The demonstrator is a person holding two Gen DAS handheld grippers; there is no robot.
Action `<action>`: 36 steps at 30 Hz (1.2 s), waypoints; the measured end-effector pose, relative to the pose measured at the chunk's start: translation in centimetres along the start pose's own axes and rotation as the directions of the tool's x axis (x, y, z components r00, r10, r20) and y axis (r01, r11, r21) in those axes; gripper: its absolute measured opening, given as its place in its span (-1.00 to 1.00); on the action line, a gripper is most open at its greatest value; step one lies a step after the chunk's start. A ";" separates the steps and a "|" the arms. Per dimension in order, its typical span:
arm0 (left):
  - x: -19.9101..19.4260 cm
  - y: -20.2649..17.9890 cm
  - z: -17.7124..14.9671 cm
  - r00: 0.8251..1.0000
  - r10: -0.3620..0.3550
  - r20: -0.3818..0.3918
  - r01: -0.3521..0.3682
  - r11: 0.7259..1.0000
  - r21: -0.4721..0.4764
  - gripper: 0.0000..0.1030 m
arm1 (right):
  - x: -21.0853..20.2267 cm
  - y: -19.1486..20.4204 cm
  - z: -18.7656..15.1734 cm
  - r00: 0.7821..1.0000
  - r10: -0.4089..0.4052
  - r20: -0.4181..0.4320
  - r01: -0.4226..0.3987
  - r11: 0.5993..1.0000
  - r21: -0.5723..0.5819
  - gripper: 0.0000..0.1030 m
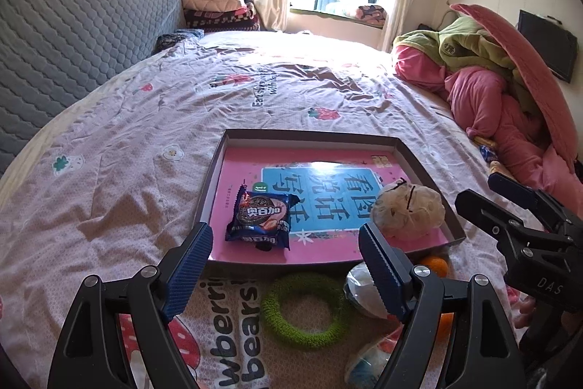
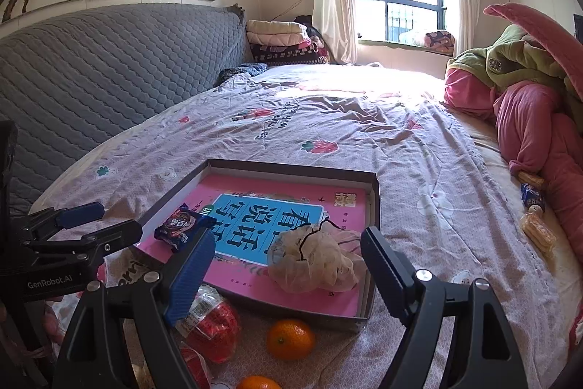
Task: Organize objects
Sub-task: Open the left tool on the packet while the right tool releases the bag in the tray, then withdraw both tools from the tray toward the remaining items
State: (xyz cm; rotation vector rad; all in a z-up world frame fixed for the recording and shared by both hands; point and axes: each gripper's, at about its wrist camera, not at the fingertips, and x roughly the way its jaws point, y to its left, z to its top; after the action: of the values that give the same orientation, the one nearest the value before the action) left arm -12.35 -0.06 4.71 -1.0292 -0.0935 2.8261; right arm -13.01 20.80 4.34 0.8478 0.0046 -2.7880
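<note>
We are partway through tidying loose things into the shallow box that sits on the bed. Inside it, on the pink book, already lie a cookie packet and a crumpled net bag. Several items wait on the sheet just in front of the box, so we judge that the gathering is well begun but not finished.

Our left gripper hovers over the near edge of the box with its jaws spread wide and nothing between them. Our right gripper is likewise spread and empty, poised near the net bag.

The next move, as we judge it, calls for dropping one gripper onto a waiting item. The green knitted ring lies directly under the left gripper and would need the jaws to close across one side of its band. The orange is round and may roll on the soft sheet, so a centred, level pinch suits it.

The left view shows the green ring, which the right view lacks. The right view shows the red mesh bundle in clear wrap, a second orange at the bottom edge, and stray snack packets far off beside the pink bedding.
</note>
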 end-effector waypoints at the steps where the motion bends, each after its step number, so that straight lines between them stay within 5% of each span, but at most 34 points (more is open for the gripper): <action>1: -0.3 -0.3 -0.1 1.000 -0.002 0.001 0.002 1.000 0.008 0.61 | -0.2 0.1 0.0 1.000 -0.004 0.003 0.004 1.000 -0.003 0.59; 36: -5.3 -2.2 -6.3 1.000 0.001 -0.027 0.001 0.998 0.067 0.61 | -4.8 1.6 -4.2 1.000 0.010 0.005 -0.010 1.000 -0.030 0.59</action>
State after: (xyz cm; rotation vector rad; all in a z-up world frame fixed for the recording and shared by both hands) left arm -4.08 1.43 3.48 -1.0519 0.0042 2.7937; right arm -6.45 20.56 3.61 0.8319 0.0407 -2.7735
